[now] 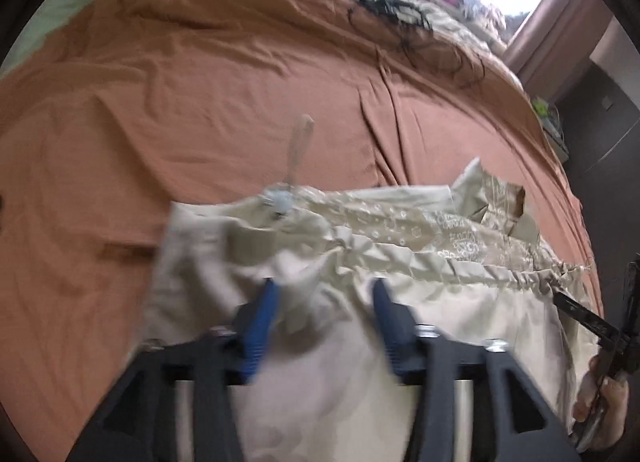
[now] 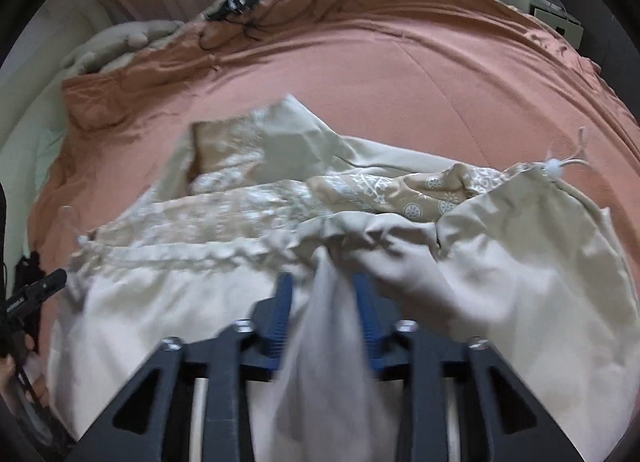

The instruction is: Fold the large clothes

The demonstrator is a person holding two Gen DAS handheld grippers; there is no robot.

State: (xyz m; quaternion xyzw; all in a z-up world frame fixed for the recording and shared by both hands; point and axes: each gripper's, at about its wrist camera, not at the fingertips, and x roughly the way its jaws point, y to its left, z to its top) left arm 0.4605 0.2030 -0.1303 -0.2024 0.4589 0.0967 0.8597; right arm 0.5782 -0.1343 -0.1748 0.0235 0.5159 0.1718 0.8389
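Cream garment (image 1: 400, 262) lies crumpled at the near edge of the bed (image 1: 240, 101), on the rust-orange sheet. Its patterned lining (image 2: 360, 185) faces up along the far side, and a gathered drawstring hem (image 2: 200, 254) runs across the middle. A cord with a white toggle (image 2: 554, 170) trails off one end onto the sheet.

Left gripper (image 1: 324, 294): jaws stand apart. A peak of fabric rises against the left finger (image 1: 264, 314), but the gap to the other finger is wide, so this reads as released or only hooking the cloth, not pinching. Blur makes the contact uncertain.

Right gripper (image 2: 324, 294): a fold of pale cloth hangs down between the two blue fingers (image 2: 282, 310), which stand fairly close on either side. It looks like a grasp on the garment, though whether the pads truly press it I cannot tell for sure.

Both grippers work the near edge, well apart along the hem, probably so the piece can be lifted and spread flat before any fold. The garment is not yet laid out, so folding looks barely begun.

Black cables (image 1: 400, 17) lie far up the bed, well clear of the garment.

Risk: the loose cord may snag or get tucked in.
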